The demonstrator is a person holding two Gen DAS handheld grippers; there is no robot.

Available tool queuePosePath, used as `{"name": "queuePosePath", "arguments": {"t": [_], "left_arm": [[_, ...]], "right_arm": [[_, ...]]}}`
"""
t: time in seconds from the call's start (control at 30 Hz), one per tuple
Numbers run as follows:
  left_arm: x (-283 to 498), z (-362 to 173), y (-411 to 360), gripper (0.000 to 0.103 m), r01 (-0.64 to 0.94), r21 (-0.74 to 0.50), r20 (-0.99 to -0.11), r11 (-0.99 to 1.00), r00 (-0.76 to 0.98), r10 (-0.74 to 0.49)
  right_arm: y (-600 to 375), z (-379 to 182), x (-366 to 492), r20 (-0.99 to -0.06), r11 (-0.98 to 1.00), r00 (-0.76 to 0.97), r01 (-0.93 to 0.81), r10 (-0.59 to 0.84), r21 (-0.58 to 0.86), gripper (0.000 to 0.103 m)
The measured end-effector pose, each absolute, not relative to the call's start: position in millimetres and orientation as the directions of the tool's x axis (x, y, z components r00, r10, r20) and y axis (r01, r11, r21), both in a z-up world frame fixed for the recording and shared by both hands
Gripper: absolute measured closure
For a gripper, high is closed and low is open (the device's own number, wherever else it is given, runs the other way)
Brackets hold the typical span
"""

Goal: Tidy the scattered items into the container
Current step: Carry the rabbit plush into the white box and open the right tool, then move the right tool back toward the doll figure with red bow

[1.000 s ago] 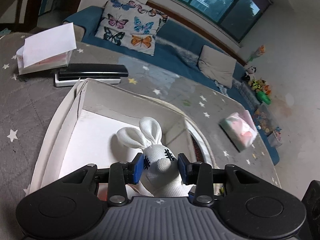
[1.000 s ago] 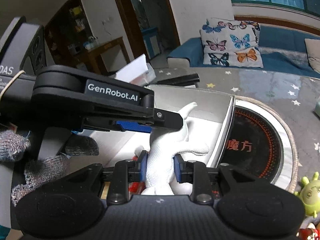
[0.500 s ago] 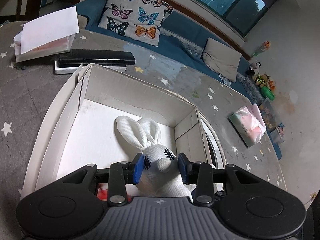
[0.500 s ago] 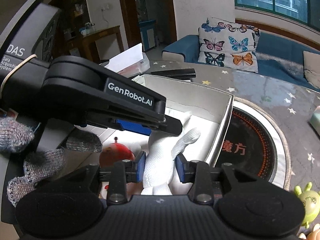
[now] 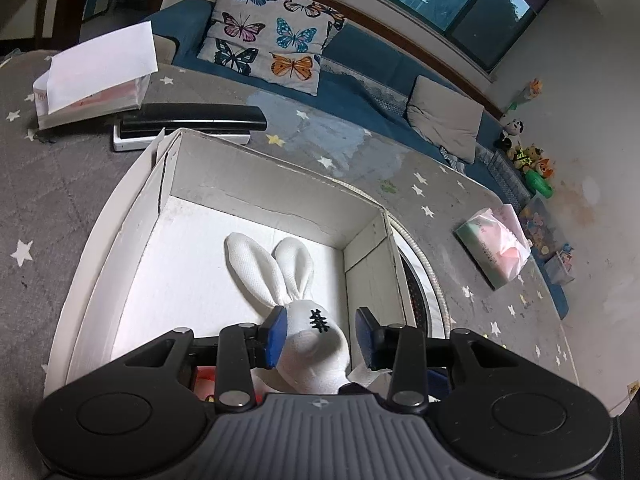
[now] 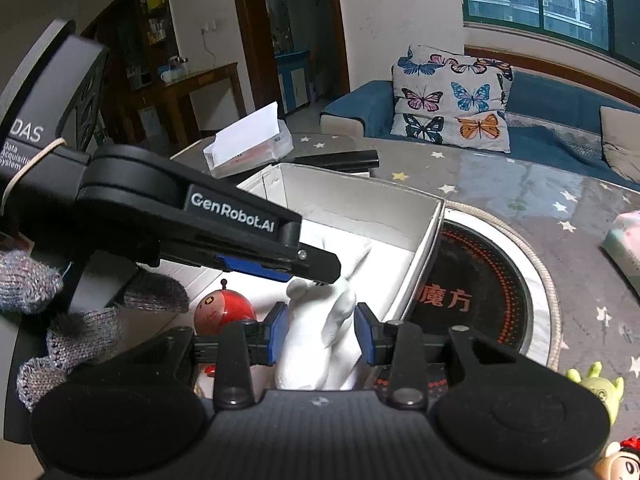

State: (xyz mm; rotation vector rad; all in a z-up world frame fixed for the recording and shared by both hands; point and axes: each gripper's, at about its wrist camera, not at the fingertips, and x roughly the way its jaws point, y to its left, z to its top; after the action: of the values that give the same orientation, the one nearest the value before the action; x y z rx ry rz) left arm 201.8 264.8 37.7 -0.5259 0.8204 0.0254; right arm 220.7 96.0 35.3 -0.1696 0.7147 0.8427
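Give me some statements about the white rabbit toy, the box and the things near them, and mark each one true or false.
1. The white rabbit toy lies with its ears inside the box. True.
2. The box is full of toys. False: much of its white floor is bare.
3. A red round toy sits in the box. True.
4. The butterfly cushion lies on the table. False: it is on the blue sofa.
5. The tissue pack lies inside the box. False: it lies on the table, outside it.

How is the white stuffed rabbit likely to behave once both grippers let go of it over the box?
The white rabbit looks like soft knit fabric, so probably light and floppy; its ears already drape on the box floor. It should slump rather than roll. The right gripper jaws are opening around it.
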Motion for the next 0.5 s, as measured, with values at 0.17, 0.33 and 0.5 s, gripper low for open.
{"name": "queuePosePath", "arguments": {"t": [0.17,0.33,0.5], "left_arm": [[193.6,44.7,254.3,0.063,-0.213,-0.421,-0.701,0.882,0.694,-0.167],[183.7,51.7,240.9,0.063,-0.202,-0.416,-0.692,0.887,0.703,-0.165],[173.3,57.8,222.6,0.063,-0.185,-0.410,-0.684,0.893,0.710,-0.167]], "right_arm": [[84.7,41.7,216.4,-0.626,0.666,0.461,-0.735,0.629,0.128,0.065],[67.5,46.1,212.3,-0.615,0.673,0.472,-0.728,0.631,0.132,0.064],[44.6,49.9,207.3,-0.607,0.674,0.476,-0.726,0.637,0.138,0.060]]}}
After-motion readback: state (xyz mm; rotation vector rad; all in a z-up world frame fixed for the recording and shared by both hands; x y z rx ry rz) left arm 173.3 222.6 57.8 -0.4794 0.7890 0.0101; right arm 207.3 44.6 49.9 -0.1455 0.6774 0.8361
